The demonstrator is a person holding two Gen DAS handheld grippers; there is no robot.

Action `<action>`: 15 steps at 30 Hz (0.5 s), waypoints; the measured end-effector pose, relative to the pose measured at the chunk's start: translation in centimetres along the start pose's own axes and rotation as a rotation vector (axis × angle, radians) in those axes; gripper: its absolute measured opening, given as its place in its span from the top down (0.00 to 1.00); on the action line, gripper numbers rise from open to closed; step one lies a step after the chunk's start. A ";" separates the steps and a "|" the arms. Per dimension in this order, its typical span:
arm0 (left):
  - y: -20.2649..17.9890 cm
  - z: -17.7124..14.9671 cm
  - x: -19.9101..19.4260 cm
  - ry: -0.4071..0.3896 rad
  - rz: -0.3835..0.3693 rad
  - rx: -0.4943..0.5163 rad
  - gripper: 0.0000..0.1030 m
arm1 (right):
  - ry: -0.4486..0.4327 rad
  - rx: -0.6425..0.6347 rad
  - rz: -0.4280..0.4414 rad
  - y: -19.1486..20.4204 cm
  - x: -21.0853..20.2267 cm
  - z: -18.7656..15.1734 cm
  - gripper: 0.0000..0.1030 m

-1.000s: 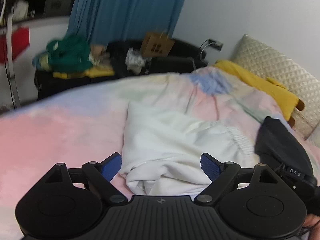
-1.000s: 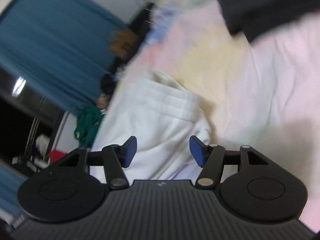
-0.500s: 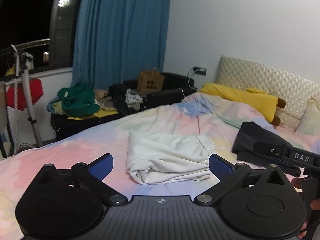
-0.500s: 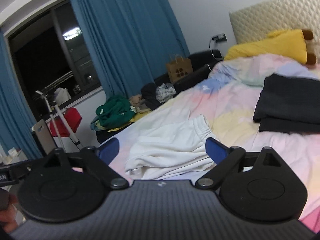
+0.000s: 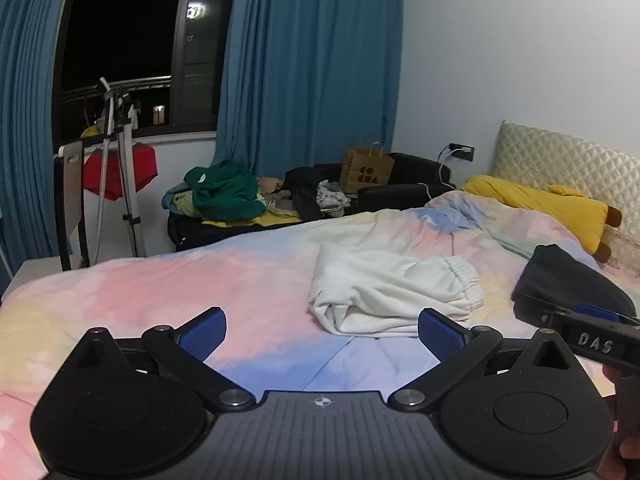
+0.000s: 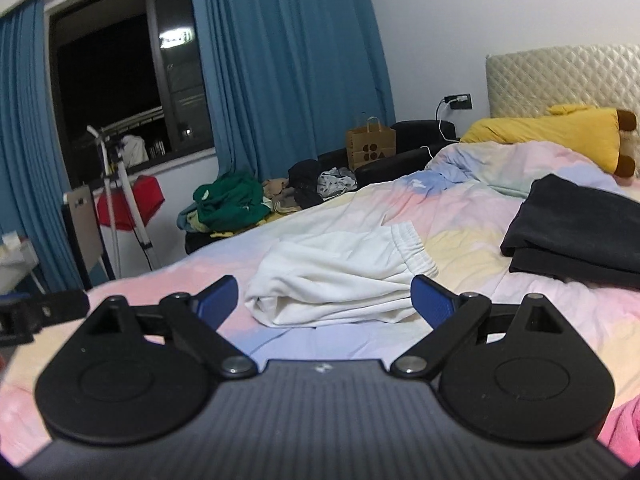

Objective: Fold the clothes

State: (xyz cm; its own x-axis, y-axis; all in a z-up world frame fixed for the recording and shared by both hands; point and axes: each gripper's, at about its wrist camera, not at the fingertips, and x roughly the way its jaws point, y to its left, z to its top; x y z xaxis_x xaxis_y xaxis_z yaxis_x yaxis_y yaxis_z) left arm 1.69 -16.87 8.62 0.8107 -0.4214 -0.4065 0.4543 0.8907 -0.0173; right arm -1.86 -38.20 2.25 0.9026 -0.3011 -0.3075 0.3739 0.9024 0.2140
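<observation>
1. Landmark: the white garment [image 5: 394,294], seemingly sweatpants with an elastic waistband, lies folded into a loose bundle near the middle of the bed [image 5: 168,292], on the pastel duvet.
2. Done, as I judge it: this white piece looks folded, though its near edge is rumpled and bulges open. Beyond it toward the headboard lies a black garment [image 6: 576,236], folded flat and well apart from the white one.
3. Left tool [image 5: 322,332]: released, jaws spread wide, having just finished opening, nothing between the blue pads. It hangs over the bed on the near side of the white garment, not touching it.
4. Right tool [image 6: 324,298]: also released, jaws wide after just opening, and empty. It too sits on the near side of the white garment, clear of the cloth.
5. Left to do, by my reading: a heap of unfolded clothes [image 5: 224,196], green on top, waits on the dark sofa beyond the white garment, past the far edge of the bed. The white bundle might want tidying.
6. Containers: a brown paper bag [image 5: 366,170] stands on the sofa behind the white garment, beside the heap; its contents cannot be seen. No basket or drawer for the folded pieces is visible.
</observation>
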 end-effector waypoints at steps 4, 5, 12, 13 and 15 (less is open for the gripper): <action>0.8 -0.8 0.6 0.002 0.026 0.005 0.00 | 0.004 -0.028 -0.008 0.9 0.9 -1.1 0.08; 1.0 -1.0 0.7 0.002 0.030 0.004 0.00 | 0.002 -0.034 -0.009 1.1 1.1 -1.2 0.08; 1.1 -1.2 2.8 0.020 0.046 0.054 0.00 | -0.001 -0.061 -0.028 2.1 3.2 -1.5 0.08; 1.2 -1.3 3.0 0.020 0.048 0.054 0.00 | -0.001 -0.061 -0.029 2.2 3.5 -1.5 0.08; 1.2 -1.4 3.5 0.018 0.054 0.062 0.00 | 0.007 -0.056 -0.033 2.1 4.3 -1.9 0.08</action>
State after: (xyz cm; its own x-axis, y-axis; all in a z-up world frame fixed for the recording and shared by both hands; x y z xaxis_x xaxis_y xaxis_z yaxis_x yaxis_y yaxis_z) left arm 4.50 -17.04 5.87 0.8283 -0.3690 -0.4216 0.4323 0.8996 0.0620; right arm 2.39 -37.05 -0.36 0.8885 -0.3290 -0.3200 0.3907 0.9080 0.1514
